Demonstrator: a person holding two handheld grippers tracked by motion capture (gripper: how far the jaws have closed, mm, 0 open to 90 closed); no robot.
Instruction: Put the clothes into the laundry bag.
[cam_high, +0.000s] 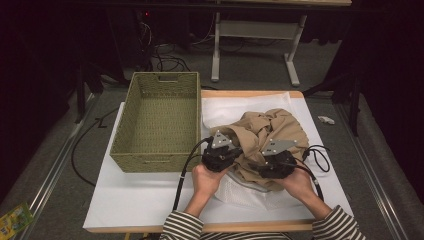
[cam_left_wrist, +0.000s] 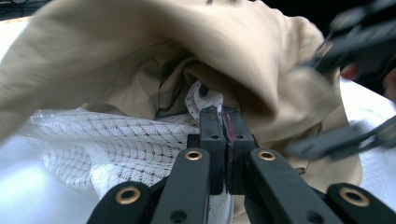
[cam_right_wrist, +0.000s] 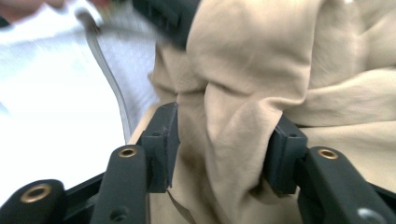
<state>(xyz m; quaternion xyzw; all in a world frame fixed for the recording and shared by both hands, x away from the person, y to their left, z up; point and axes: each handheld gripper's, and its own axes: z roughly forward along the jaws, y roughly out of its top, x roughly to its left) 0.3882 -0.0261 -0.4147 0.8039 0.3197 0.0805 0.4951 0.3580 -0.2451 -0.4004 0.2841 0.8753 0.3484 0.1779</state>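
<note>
A crumpled beige garment (cam_high: 270, 127) lies heaped on a white mesh bag (cam_high: 235, 192) at the table's right half. My left gripper (cam_high: 236, 150) is at the heap's near left edge. In the left gripper view its jaws (cam_left_wrist: 223, 112) are shut on a fold of the white mesh bag (cam_left_wrist: 93, 140), under the overhanging garment (cam_left_wrist: 140, 46). My right gripper (cam_high: 274, 159) is at the heap's near right side. In the right gripper view its jaws (cam_right_wrist: 226, 140) stand apart, with a thick fold of the garment (cam_right_wrist: 261, 70) bulging loosely between the pads.
A woven green basket (cam_high: 145, 162) stands on the white table cover (cam_high: 140, 200), left of the garment. Black cables (cam_high: 182, 175) trail from both grippers. A small white object (cam_high: 326, 119) lies on the floor right of the table, and a green packet (cam_high: 15, 220) at bottom left.
</note>
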